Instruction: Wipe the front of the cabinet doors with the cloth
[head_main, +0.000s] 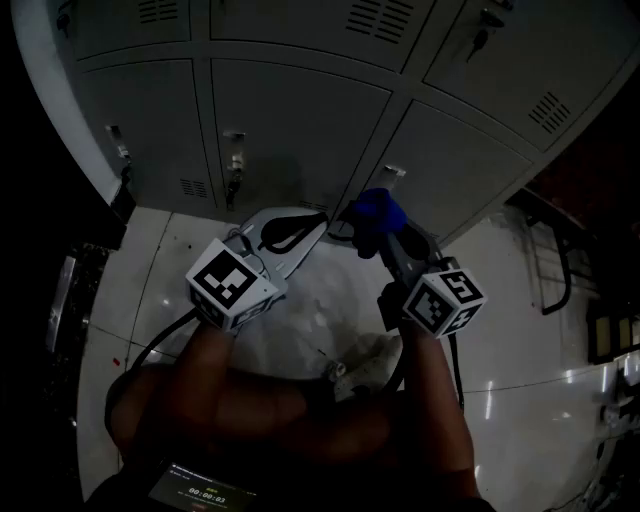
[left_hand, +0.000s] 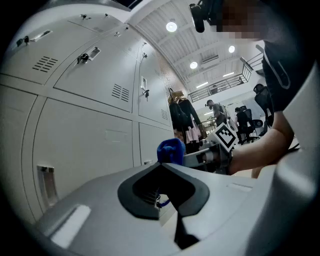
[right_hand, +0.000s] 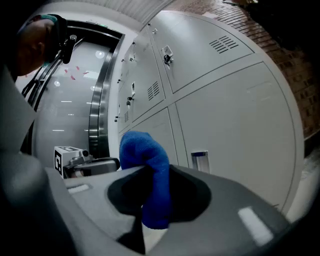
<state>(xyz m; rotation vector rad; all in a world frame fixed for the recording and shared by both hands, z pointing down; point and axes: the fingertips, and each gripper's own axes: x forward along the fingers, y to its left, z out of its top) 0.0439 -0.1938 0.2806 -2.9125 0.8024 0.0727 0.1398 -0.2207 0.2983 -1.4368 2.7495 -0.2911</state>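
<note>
The head view looks steeply down from above and behind both claws onto the cabinet doors (head_main: 300, 130) and the floor (head_main: 520, 300). The left gripper view sits close behind the left claw (head_main: 322, 224) and faces along the doors toward the right claw (head_main: 374, 238). The right gripper view faces the opposite way. All three views share the doors and the cloth (head_main: 378, 210).

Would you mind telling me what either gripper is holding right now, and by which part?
The right gripper holds the blue cloth, pinched around its bunched middle, a fold bulging past the jaws. The left gripper is shut on nothing.
</note>
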